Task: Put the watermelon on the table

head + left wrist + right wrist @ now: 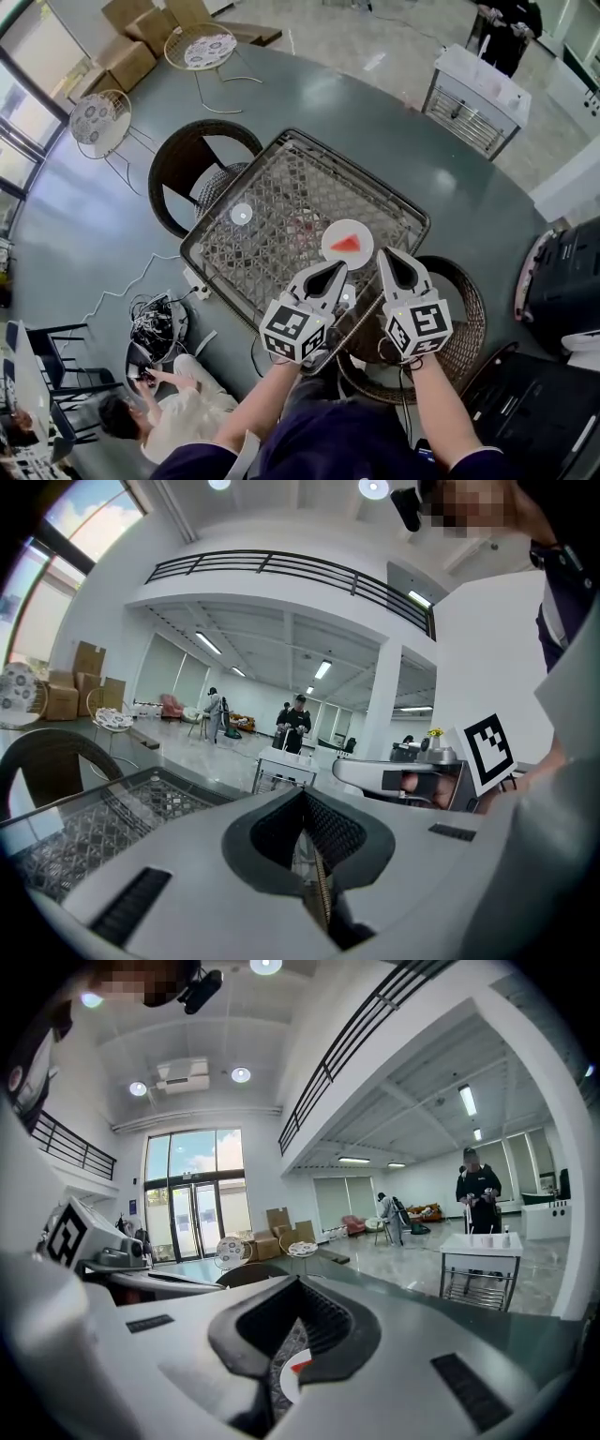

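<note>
L tool (333, 270): jaws together, nothing between. R tool (389, 255): jaws together, empty too. Both held over near edge of surface (272, 187).

Watermelon (347, 244): small red wedge lying on white plate (330, 251), plate on mesh surface, just ahead of both tool tips, not touching them. Looks already placed.

Handling, est.: wedge prob light. If real, flesh soft, wet, slippery. Grip across flat sides near rind, gentle squeeze, avoid thin tip.

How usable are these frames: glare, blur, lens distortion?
Head view: sharp, strong fisheye bend, round lamp glare on the mesh table. Left gripper view: dark vignetted corners, ceiling lamp clipped white. Right gripper view: same vignette, tall windows bright but not blown out.
</note>
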Available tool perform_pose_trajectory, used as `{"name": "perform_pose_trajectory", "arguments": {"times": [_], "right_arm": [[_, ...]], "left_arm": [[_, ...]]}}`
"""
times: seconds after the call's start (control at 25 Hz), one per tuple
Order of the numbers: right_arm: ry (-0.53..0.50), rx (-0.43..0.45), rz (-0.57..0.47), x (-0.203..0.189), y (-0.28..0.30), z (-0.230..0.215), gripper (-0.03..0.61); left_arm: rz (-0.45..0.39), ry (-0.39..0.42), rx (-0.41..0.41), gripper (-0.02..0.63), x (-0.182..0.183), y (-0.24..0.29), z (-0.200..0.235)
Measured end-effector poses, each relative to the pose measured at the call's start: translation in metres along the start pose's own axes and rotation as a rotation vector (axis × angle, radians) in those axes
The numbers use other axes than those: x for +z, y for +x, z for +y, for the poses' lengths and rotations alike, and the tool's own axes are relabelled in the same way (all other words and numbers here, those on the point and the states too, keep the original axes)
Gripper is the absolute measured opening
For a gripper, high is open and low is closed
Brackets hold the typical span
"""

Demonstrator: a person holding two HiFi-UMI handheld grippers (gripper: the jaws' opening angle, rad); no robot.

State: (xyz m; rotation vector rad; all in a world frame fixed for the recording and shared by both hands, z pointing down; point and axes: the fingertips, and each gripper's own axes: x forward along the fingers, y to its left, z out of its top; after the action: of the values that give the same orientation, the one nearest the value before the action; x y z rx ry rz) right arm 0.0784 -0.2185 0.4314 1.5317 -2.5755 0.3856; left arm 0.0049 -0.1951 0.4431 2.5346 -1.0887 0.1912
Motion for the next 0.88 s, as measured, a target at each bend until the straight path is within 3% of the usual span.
{"name": "perform_pose_trajectory", "arguments": {"times": [0.88], "right_arm": [[0.002, 0.029, -0.039, 0.015, -0.026, 0.029, 0.003]], "left_arm": [[-0.026, 0.007, 0.004, 0.005, 0.016, -0.028, -0.015]]}}
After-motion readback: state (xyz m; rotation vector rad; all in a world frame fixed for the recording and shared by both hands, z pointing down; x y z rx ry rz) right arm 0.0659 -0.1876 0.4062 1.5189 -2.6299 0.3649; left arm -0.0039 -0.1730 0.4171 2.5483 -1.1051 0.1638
